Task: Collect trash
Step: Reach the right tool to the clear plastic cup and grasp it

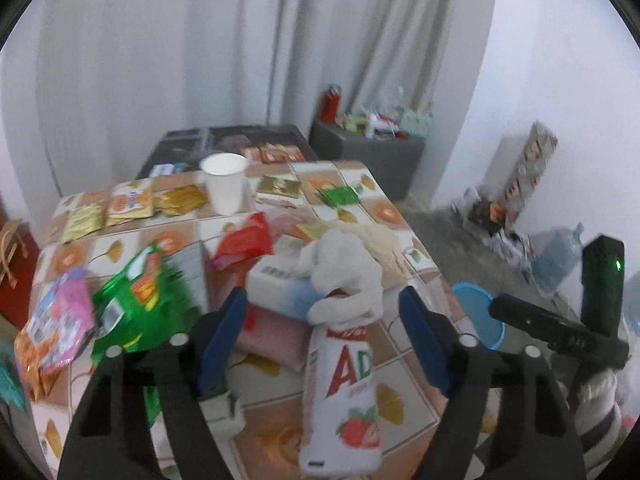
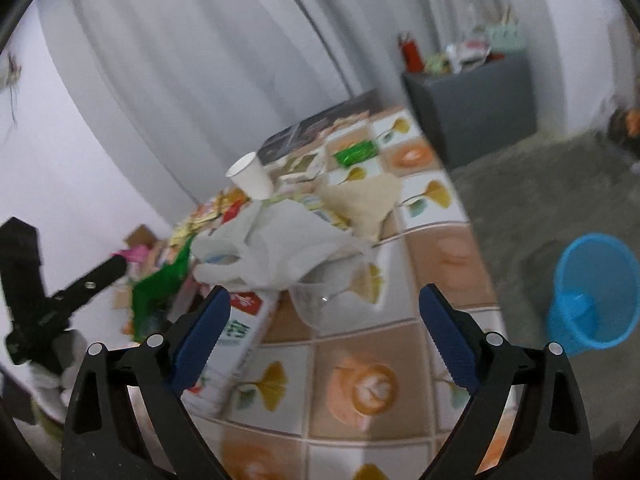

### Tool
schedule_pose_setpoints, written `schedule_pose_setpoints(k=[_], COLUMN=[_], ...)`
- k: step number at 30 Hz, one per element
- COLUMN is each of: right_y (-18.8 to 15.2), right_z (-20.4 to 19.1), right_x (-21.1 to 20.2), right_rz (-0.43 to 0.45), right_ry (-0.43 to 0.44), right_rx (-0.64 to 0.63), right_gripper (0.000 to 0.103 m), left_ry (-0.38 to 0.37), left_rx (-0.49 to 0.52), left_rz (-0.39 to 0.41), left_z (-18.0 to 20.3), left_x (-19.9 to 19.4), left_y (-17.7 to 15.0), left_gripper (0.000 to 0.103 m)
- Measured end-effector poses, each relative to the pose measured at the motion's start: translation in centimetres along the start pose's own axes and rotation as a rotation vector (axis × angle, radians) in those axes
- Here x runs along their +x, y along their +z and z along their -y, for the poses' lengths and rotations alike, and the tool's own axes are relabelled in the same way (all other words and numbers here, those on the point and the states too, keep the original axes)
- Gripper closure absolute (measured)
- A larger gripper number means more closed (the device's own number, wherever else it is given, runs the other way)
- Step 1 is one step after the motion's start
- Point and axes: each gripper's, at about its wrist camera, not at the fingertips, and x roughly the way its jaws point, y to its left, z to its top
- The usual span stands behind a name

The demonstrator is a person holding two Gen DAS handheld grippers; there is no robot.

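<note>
Two grippers over one littered table (image 1: 400, 216), its cloth printed with coffee cups and yellow leaves. Places below are given from the white paper cup (image 1: 225, 187), which stands upright toward the far end of the table.

1. Left gripper (image 1: 322, 344): jaws apart, clamped on nothing. A white strawberry milk carton (image 1: 344, 392) lies on its side between them, not pressed by the pads, on the near side of the cup.
2. Right gripper (image 2: 324, 338): jaws wide apart, nothing gripped. A clear plastic cup (image 2: 316, 300) lies tipped over just ahead of them.
3. Crumpled white plastic bag (image 2: 280, 240): nearer than the cup, heaped on top of other litter, touching the carton's top end.
4. Green snack wrapper (image 1: 136, 292): near side of the cup, to its left in the left wrist view; blurred.
5. Pink and orange snack packets (image 1: 56, 320): further left again, at the table's edge.
6. Red wrapper (image 1: 244, 244): just in front of the cup.
7. Small sachets (image 1: 132, 204), yellow and gold: in a row directly left of the cup.
8. Small green packet (image 1: 340, 194): right of the cup, lying flat.
9. Beige cloth (image 2: 364, 200): right of the cup, next to the plastic bag.
10. Blue bin (image 2: 596, 292): on the grey floor, well apart from the cup, off the table's right side; upright.
</note>
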Motion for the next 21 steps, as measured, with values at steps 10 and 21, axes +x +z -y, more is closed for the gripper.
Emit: schedule_pose_setpoints(k=[10, 21], right_y=[2.3, 2.1], right_z=[2.3, 3.2], right_x=[6.1, 7.0], right_rz=[-0.183, -0.243], right_ry=[0.160, 0.167], right_rx=[0.087, 0.061], right_gripper=[0.013, 0.040], left_ry=[-0.020, 0.047], left_rx=[0.029, 0.139], left_rz=[-0.240, -0.273], left_z=[2.0, 3.3], left_x=[8.8, 10.2], left_y=[1.9, 1.2], left_gripper=[0.045, 0.097])
